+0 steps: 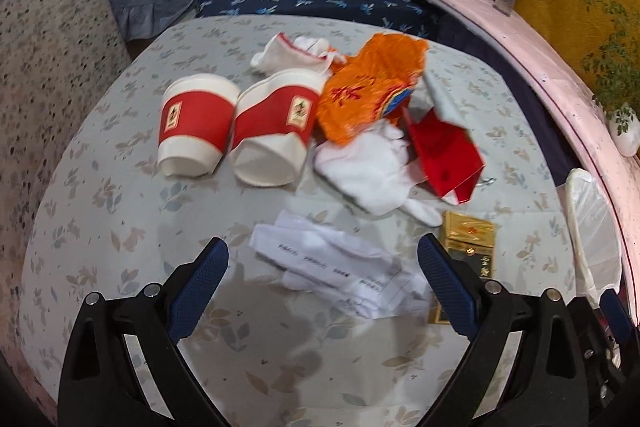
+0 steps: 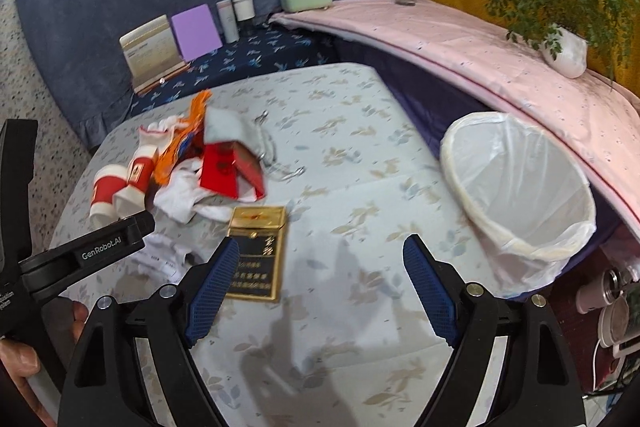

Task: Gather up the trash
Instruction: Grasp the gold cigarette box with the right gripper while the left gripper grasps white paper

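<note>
Floral tablecloth (image 1: 100, 219) carries the litter; my left gripper (image 1: 322, 269) hovers spread wide over crumpled receipt paper (image 1: 340, 263), light and limp, best pinched at a raised fold. My right gripper (image 2: 320, 269), equally wide, holds nothing near the lined bin (image 2: 520, 187).

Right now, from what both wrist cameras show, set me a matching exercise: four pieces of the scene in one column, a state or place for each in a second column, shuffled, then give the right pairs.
Things:
1. two red-banded white paper cups
2. gold-and-black flat box
3. white bag-lined waste bin
4. crumpled printed white paper

States or places:
A. tipped, mouth facing the table
B. lying on their sides, side by side
C. flat on the cloth beside the right tongs' left finger
D. between the open left tongs' fingers

Pairs: 1-B, 2-C, 3-A, 4-D
</note>
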The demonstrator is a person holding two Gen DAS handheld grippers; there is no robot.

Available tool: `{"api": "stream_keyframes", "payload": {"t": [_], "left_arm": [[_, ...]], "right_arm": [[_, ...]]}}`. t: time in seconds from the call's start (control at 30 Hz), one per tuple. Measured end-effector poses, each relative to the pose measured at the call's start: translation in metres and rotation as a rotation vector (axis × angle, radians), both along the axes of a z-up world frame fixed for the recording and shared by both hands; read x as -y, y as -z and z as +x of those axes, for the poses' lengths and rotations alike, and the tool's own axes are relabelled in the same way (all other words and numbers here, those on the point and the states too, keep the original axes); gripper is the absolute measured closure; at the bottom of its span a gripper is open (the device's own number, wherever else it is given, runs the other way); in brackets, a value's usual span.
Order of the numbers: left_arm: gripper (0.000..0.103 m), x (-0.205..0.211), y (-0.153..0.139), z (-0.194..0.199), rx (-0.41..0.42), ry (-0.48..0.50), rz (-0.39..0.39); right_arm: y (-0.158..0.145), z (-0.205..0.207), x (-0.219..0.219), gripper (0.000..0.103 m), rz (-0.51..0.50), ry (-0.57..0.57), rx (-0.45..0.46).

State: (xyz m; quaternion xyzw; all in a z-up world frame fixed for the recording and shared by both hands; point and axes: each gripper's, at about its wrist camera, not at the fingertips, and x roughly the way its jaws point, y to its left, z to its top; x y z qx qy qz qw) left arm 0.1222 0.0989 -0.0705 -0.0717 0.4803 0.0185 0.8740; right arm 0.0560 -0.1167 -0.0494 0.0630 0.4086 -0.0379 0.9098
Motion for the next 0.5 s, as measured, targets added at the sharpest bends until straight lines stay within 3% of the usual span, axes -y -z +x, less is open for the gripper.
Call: {"api": "stream_keyframes", "payload": {"t": [0.5], "left_arm": [[0.012,-0.009,0.038,0.010,-0.153,-0.108,-0.103]], "right_arm": [[0.050,0.028,-0.042,0.023,-0.017,-0.058,-0.100]]}}
